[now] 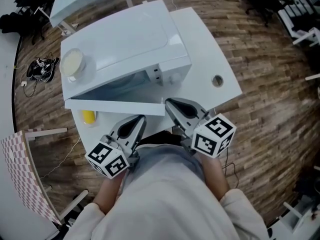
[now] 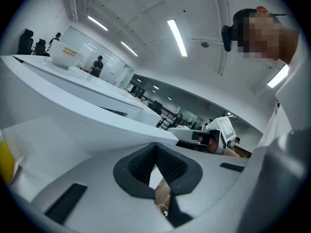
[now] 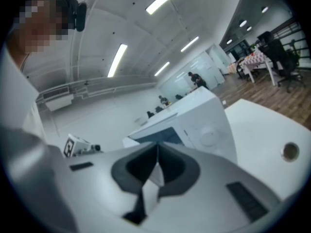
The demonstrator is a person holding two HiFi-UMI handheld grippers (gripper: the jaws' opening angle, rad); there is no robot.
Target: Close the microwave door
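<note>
Head view, steeply down: white table on wood-plank floor, a round hole in the tabletop near its right edge. Dark office chairs at the room's far right.

On the table, white microwave, its microwave door swung wide open toward the person. Under the door, yellow object, mostly covered, hard to identify. Cavity in shadow behind the door, inside not readable.

On the microwave's top, at the left corner, pale bowl; whether filled, unclear.

Just below the door's edge, left gripper, jaws pressed together on nothing. At the door's right corner, right gripper, tips close to the door, contact uncertain; jaws likewise closed and empty.
</note>
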